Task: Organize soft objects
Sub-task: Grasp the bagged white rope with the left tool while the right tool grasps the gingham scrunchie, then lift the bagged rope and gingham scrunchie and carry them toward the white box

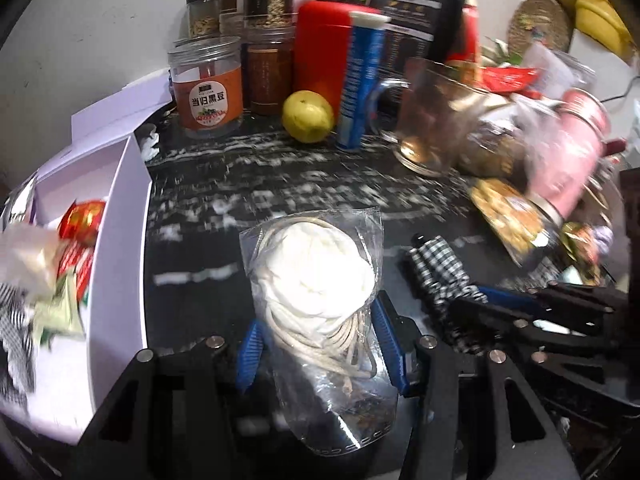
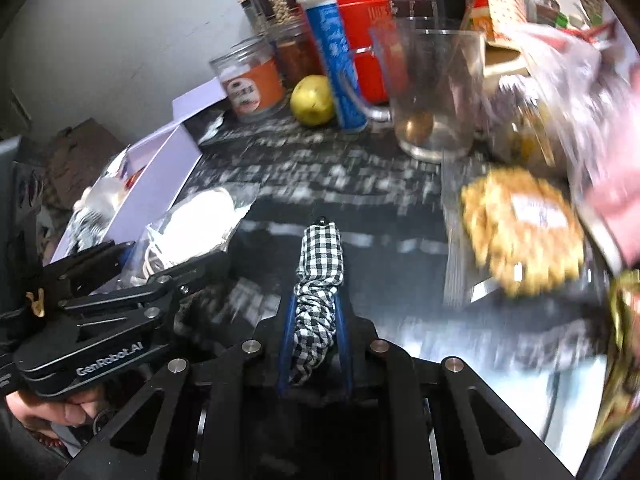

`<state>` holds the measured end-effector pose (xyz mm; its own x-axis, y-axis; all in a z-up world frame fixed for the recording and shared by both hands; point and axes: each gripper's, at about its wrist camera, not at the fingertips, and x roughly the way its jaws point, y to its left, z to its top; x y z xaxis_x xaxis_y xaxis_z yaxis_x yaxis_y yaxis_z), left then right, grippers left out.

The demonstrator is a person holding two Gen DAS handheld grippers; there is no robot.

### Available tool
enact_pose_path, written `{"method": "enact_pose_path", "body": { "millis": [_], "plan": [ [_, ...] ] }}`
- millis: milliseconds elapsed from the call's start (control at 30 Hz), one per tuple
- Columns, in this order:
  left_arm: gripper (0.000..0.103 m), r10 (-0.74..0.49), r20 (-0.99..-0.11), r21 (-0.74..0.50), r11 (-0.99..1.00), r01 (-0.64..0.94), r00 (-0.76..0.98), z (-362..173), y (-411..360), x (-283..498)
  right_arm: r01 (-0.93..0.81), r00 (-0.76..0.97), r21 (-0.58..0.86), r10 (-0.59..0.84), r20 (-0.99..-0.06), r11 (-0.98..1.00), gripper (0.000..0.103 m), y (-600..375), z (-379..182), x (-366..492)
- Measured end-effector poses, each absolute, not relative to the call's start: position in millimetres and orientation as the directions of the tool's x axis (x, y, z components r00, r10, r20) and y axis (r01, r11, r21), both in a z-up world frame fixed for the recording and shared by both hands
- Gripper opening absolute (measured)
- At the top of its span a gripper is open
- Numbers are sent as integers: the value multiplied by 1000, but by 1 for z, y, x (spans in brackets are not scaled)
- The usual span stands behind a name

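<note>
Crowding dark marbled counter [image 1: 304, 184]: jars [image 1: 210, 88], white wall [image 1: 100, 20] behind.

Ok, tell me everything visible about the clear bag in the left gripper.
The clear plastic bag is crinkly and glossy. It holds a soft white item wound with pale cord. The left gripper has its blue-padded fingers closed on the bag's lower sides, the bag pointing forward over the dark table, beside the white box.

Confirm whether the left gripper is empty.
No: the left gripper is shut on the clear bag of white cloth and cord.
</note>
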<state>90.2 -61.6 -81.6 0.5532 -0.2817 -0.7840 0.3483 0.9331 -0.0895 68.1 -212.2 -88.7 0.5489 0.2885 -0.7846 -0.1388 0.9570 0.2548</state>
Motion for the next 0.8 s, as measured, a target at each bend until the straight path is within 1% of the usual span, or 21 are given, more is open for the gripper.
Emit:
{"method": "enact_pose_path", "body": {
  "millis": [133,400,567,800],
  "plan": [
    [51,-322,-777,-129,922,364,541,-72,-54,65,-147,537,265,302,-788,953,19,-208,-87,40],
    [51,-322,-781,-125,920,371,535,-65,-41,14,-174,518,233,290,-805,957,19,-192,-84,-9],
    [51,-288,-797,-120,937,329,531,-71,-29,-7,-188,510,158,233,-828,969,20,-182,-86,-25],
    [51,-203,-809,-90,970,226,551,-79,-7,-18,-198,551,85,183,-815,976,23,-170,-89,-32]
  ]
}}
